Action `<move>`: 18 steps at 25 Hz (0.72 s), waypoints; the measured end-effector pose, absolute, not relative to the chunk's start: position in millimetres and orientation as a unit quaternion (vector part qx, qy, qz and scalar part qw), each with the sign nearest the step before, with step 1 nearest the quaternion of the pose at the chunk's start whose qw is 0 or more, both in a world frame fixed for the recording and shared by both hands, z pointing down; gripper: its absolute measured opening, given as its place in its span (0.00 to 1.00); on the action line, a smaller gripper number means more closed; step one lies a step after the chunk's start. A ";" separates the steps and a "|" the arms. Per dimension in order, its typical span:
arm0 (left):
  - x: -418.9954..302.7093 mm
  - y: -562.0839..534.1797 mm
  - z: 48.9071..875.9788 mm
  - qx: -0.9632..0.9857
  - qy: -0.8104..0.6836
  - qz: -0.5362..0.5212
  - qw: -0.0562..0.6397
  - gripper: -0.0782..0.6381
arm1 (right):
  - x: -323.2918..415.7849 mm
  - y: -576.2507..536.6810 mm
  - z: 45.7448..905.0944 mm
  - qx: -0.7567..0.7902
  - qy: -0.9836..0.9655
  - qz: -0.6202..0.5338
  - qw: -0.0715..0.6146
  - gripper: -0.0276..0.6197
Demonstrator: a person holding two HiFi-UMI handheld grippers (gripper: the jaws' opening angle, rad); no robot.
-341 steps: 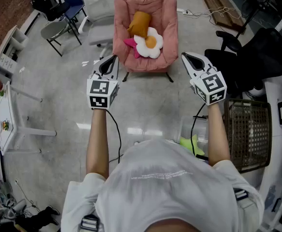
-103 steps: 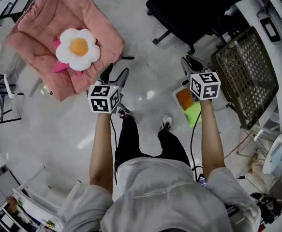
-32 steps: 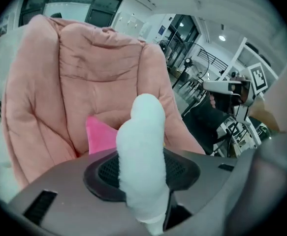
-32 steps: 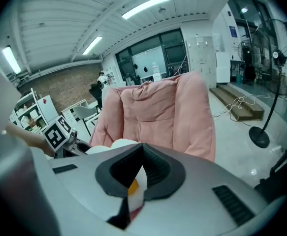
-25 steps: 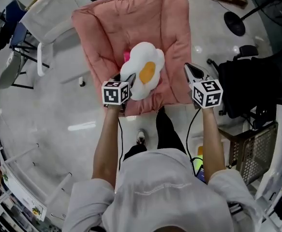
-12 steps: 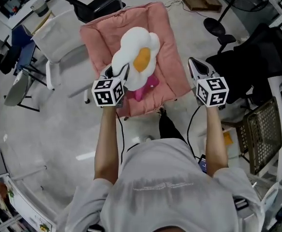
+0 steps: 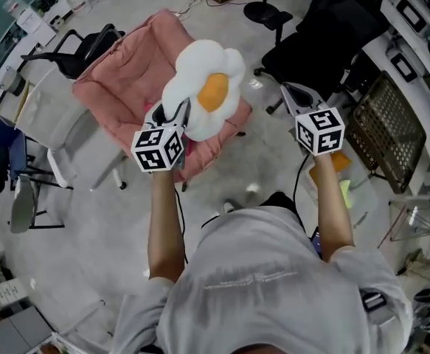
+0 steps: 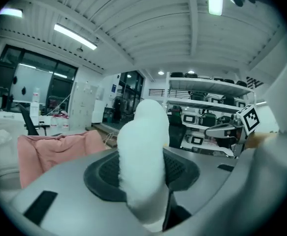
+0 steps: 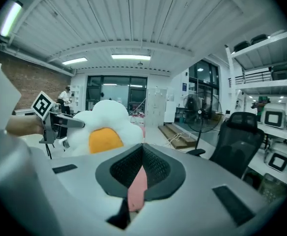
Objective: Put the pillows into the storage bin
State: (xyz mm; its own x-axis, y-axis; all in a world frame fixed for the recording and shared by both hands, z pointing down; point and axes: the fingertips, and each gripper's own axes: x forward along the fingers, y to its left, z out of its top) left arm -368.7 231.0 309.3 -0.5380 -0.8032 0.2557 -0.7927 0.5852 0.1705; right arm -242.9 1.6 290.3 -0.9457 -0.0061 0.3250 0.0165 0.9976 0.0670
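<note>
A white flower-shaped pillow [image 7: 203, 87] with an orange centre hangs in the air in front of the pink padded chair [image 7: 119, 94]. My left gripper [image 7: 172, 110] is shut on its lower edge, and in the left gripper view the white pillow [image 8: 141, 156] fills the gap between the jaws. My right gripper [image 7: 293, 94] is held up to the right of the pillow, jaws shut, with nothing seen hanging from it. The flower pillow [image 9: 104, 129] shows at the left of the right gripper view. The storage bin [image 7: 340, 162], with orange and green things in it, is partly hidden behind my right forearm.
A black office chair [image 7: 325, 28] stands behind the right gripper. A brown wicker basket [image 7: 388, 124] sits on the floor at the right beside white desks. A white chair [image 7: 49, 116] and a dark folding chair [image 7: 4, 161] stand left of the pink chair.
The left gripper has lifted the flower pillow off the pink chair and carried it up. My view has swung right: the chair slid left and the wicker basket came further into view.
</note>
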 end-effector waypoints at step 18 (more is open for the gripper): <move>-113.2 -119.2 364.7 0.682 -0.693 0.047 0.229 0.38 | 122.3 -243.5 350.6 0.290 -0.931 0.061 0.212 0.08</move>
State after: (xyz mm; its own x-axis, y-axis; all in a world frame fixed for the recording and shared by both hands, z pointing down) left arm -113.2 -119.2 364.7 0.0351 -0.9238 0.3813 -0.9668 0.0653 0.2470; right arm 122.3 -243.5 350.6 -0.7418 -0.5145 0.4302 -0.5664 0.8241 0.0089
